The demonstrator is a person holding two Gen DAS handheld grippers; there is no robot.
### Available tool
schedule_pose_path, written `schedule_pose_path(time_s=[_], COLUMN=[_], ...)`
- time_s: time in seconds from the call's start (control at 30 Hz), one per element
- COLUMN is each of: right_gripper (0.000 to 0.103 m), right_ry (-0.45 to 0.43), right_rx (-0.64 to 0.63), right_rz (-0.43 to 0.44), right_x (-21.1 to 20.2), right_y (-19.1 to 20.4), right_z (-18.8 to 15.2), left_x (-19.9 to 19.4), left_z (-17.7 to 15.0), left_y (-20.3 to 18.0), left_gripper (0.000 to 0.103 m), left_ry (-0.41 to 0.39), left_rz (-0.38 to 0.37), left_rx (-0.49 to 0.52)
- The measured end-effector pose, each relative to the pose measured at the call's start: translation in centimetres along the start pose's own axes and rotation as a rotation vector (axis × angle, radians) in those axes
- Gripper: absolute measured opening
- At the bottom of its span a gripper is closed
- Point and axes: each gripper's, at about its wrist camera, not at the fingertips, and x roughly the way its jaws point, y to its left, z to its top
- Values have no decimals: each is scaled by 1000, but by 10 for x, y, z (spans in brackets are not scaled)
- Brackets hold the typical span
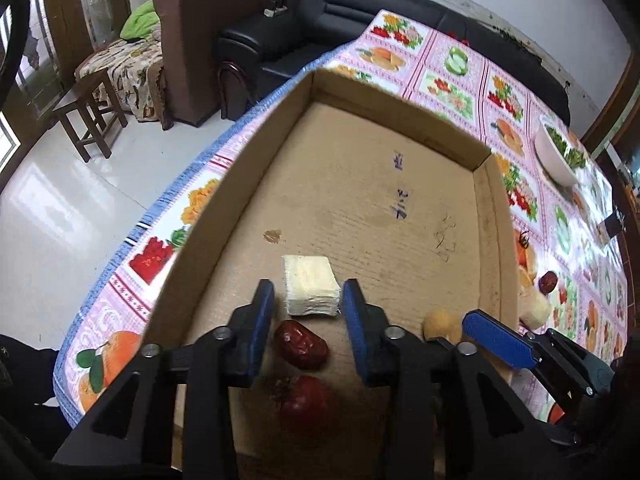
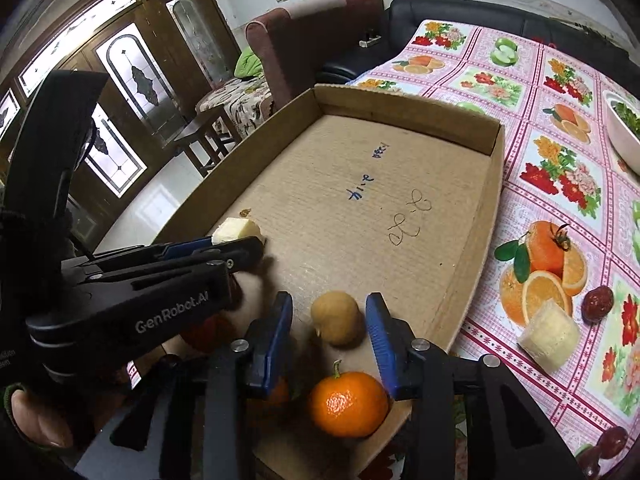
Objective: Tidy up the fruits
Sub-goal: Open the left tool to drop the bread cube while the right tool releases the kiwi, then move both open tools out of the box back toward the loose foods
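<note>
A shallow cardboard box (image 1: pixel 486 220) lies on the fruit-print tablecloth. My left gripper (image 1: pixel 308 294) is open, with a pale yellow cut fruit piece (image 1: pixel 310 284) lying loose between its fingertips on the box floor. A red date (image 1: pixel 301 344) and a larger red fruit (image 1: pixel 306 408) lie nearer the camera. My right gripper (image 2: pixel 330 308) is open around a round tan longan (image 2: pixel 336 318), with small gaps on both sides. A mandarin (image 2: pixel 348 404) sits in the box's near corner. The left gripper (image 2: pixel 256 246) shows at the left, next to the pale piece (image 2: pixel 236 230).
Outside the box to the right lie a date (image 2: pixel 597 304), another pale cut piece (image 2: pixel 550 336) and more dates (image 2: pixel 612 444). A white bowl of greens (image 2: pixel 624 136) stands at the far right. Sofas and a wooden stool (image 1: pixel 90 120) stand beyond the table edge.
</note>
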Motion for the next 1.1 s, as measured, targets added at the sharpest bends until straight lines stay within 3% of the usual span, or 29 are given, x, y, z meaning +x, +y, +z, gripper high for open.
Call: schedule_pose_path(time_s=[0.13,0.67,1.1], right_gripper=[43,47,50], right_ry=[-31,-171,-241], right_rx=[1,59,223], right_rz=[-2,6,-86], right_x=[-16,-104,-168], right_y=[1,-18,-85], right_z=[-1,-25,-76], left_x=[-11,-38,-56], left_z=[0,-8,-22], left_y=[2,-4,-36], left_gripper=[43,45,45], left_ry=[-14,-45,-44], left_rz=[-4,-40,-135], left_rx=[-10,-31,7])
